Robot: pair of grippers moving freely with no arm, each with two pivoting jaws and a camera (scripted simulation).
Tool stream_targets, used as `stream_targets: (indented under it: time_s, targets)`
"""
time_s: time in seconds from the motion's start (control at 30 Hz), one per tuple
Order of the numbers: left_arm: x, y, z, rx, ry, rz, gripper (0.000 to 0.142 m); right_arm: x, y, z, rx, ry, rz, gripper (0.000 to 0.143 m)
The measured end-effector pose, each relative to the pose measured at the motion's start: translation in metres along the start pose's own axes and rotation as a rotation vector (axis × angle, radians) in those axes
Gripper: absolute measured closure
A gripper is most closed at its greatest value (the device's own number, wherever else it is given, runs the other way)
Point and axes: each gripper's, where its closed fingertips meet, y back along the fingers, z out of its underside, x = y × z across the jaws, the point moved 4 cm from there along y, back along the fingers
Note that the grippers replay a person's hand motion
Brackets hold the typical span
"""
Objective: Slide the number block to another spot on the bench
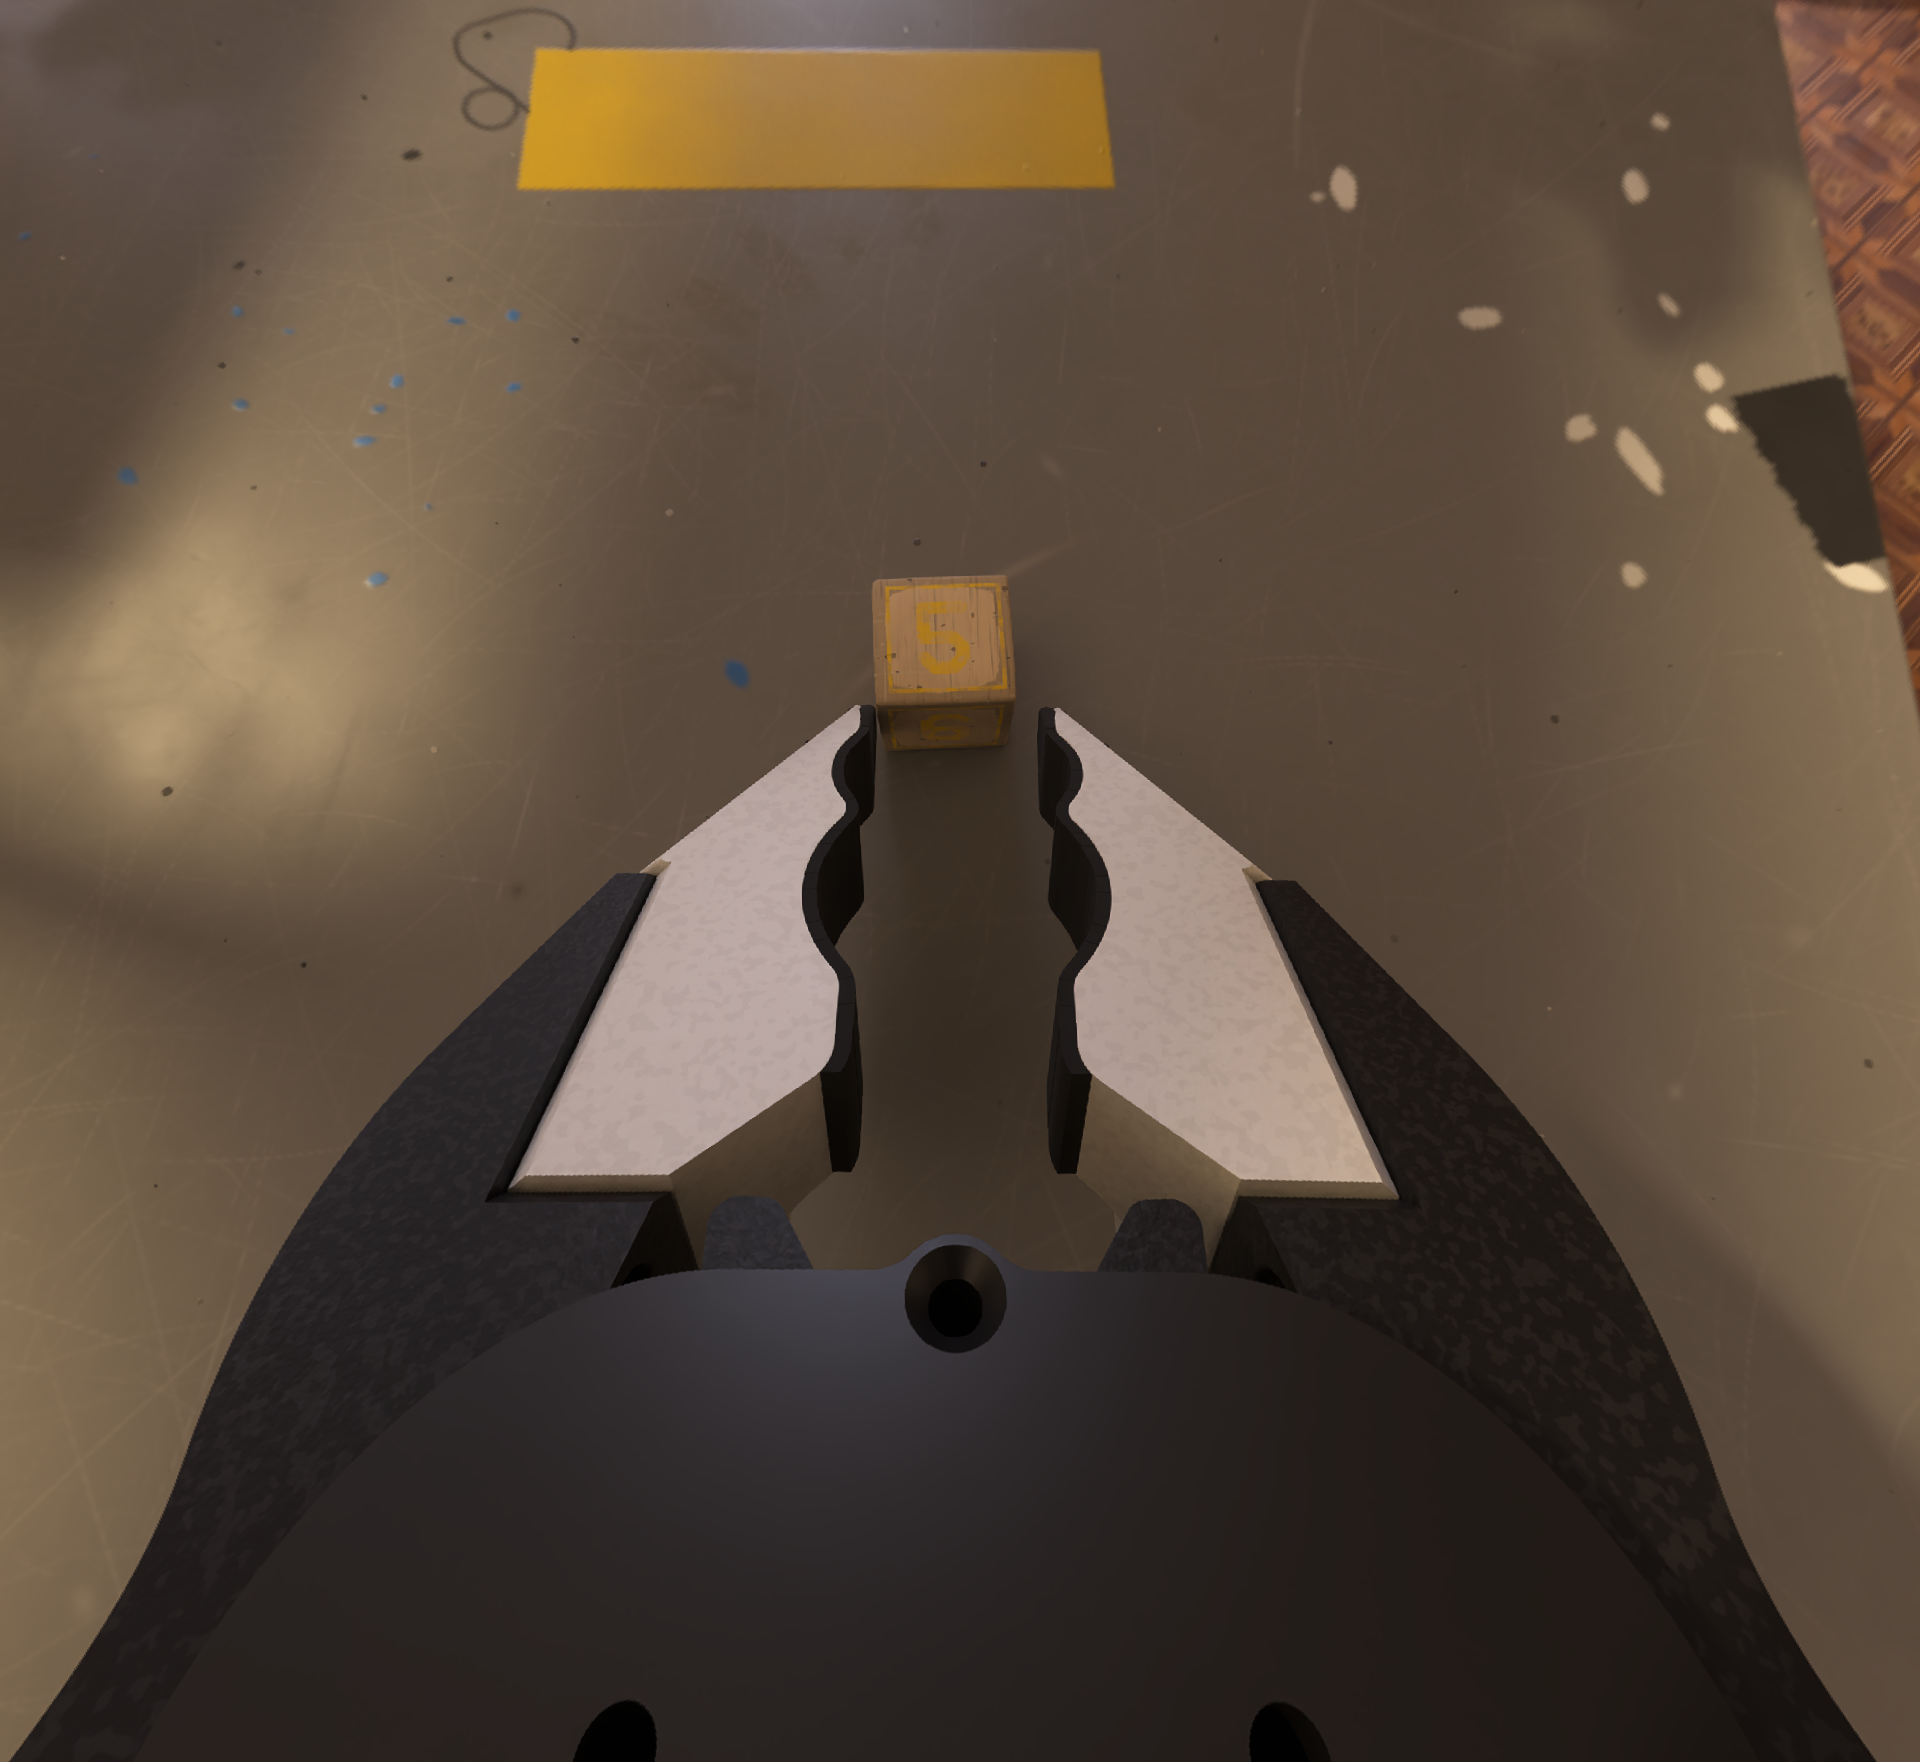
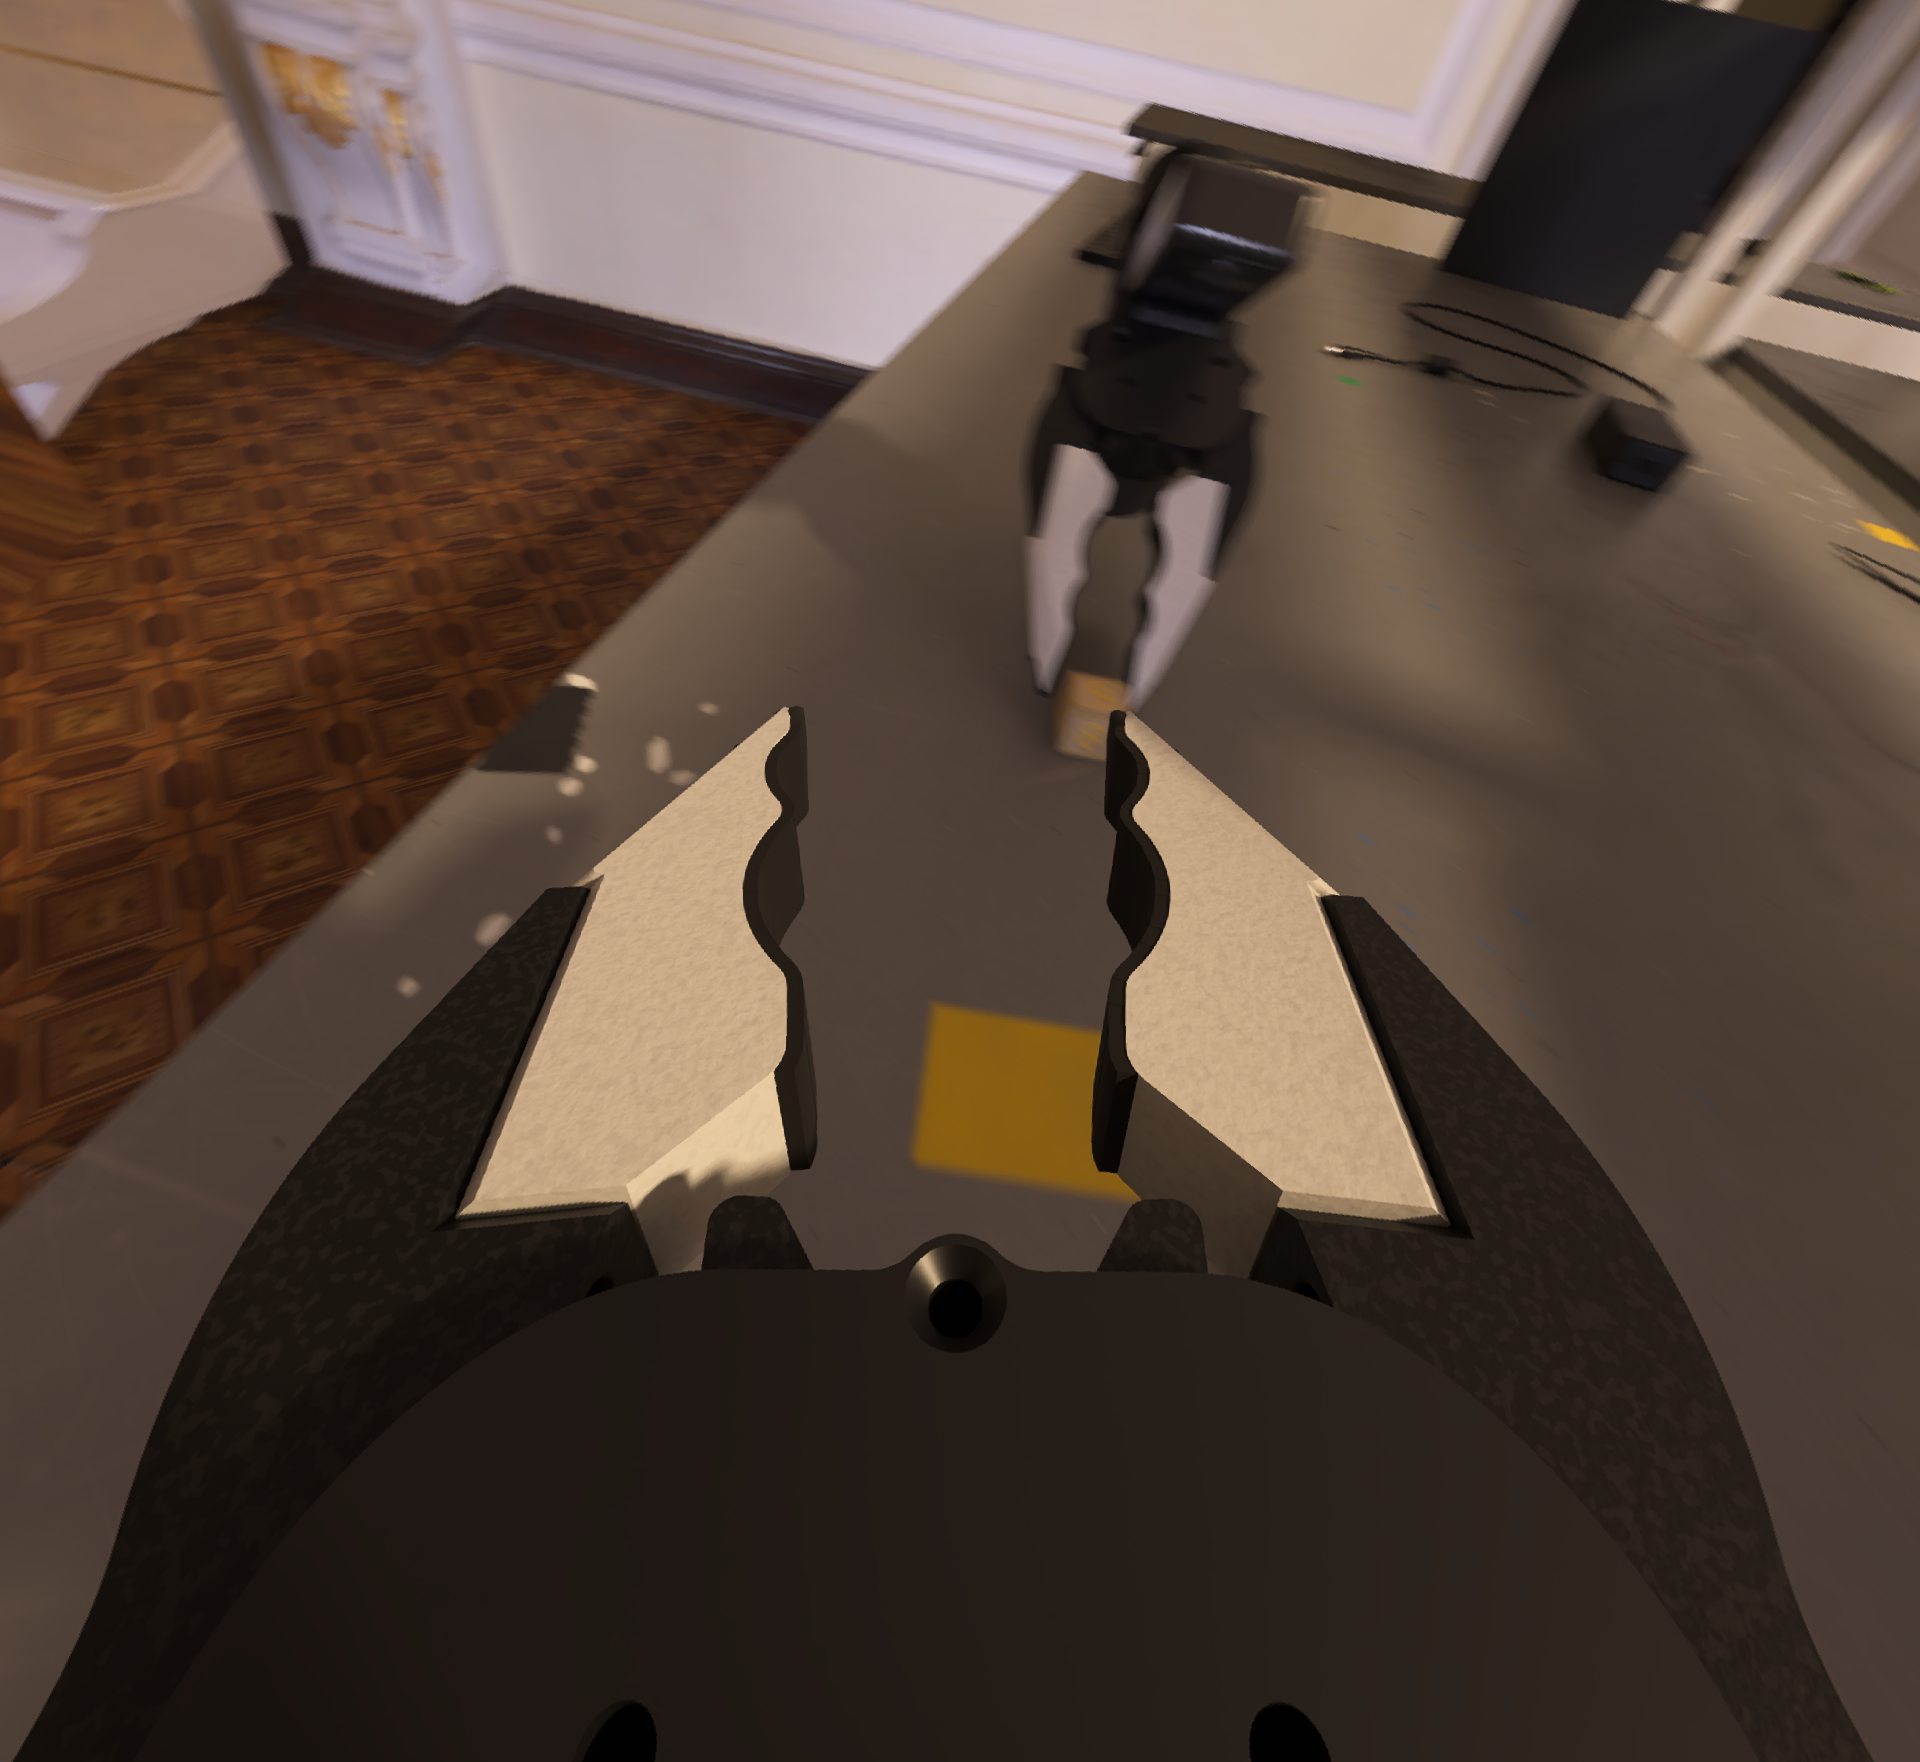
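1. The block is a small wooden cube with yellow printing on its faces; it sits flat on the grey bench, toward the edge that borders the floor
2. The left gripper is right at the block: its fingers are spread, and the block's near end lies at the mouth of the gap, close to one fingertip and apart from the other
3. From the right wrist view, the left gripper comes down at the block from the far side, one tip on either side of it; I cannot tell whether either tip touches the wood
4. The right gripper is well back from the block, fingers released wide with nothing between them, hanging over the bench
5. A yellow strip lies flat on the bench, well beyond the block in the left view; in the right view part of it shows under the right gripper's fingers
6. White flecks and blue flecks mark the bench on either side of the block
7. Farther down the bench, in the right view, lie a looped black cable and a small black box, and a larger dark box stands behind them
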Motion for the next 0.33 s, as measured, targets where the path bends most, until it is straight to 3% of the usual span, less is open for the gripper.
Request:
stream_targets:
  time_s: [0.13,0.23,0.33]
  targets:
    - [0.0,0.007,-0.002,0.06,0.033,0.009,0.11,-0.039,-0.07,0.004,-0.129,0.026,-0.114,0.087]
    - [0.001,0.013,-0.003,0.099,0.038,0.008,0.11,-0.046,-0.122,0.02,-0.312,0.014,-0.088,0.085]
    - [-0.003,0.02,0.0,0.125,0.052,-0.033,0.11,-0.041,-0.154,0.026,-0.369,-0.063,-0.067,0.084]
